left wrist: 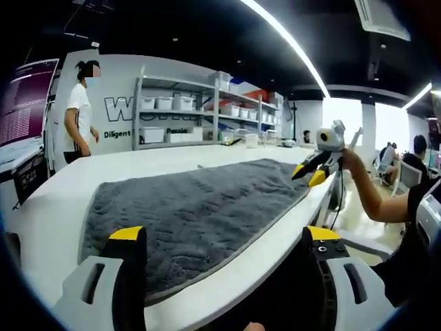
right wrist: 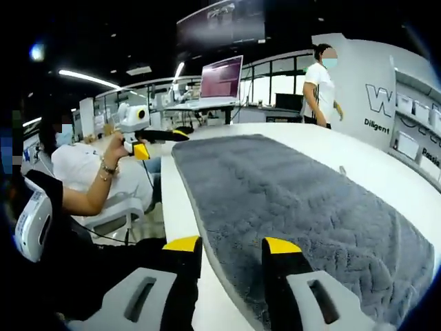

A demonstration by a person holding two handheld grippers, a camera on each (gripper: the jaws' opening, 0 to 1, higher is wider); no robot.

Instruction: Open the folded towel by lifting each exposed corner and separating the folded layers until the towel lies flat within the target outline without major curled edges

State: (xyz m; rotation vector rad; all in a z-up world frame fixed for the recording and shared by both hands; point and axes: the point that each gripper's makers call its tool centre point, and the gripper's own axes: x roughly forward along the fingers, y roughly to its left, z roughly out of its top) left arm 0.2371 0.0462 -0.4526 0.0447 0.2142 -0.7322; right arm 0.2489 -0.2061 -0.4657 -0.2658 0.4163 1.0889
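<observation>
The towel [left wrist: 200,207] lies spread along the table [left wrist: 55,207], its long side close to the table's near edge. In the left gripper view the left gripper [left wrist: 224,238] stands at one end of the towel, one jaw over the towel, the other off the table edge. The right gripper [left wrist: 309,172] sits at the towel's far corner, by the table edge. Behind the table stands a shelf [left wrist: 179,114], with a person [left wrist: 77,114] to its left. In the right gripper view the right gripper [right wrist: 231,248] straddles the towel's edge, and the left gripper sits at the far corner. A laptop [right wrist: 220,79] stands beyond the table's far end.
</observation>
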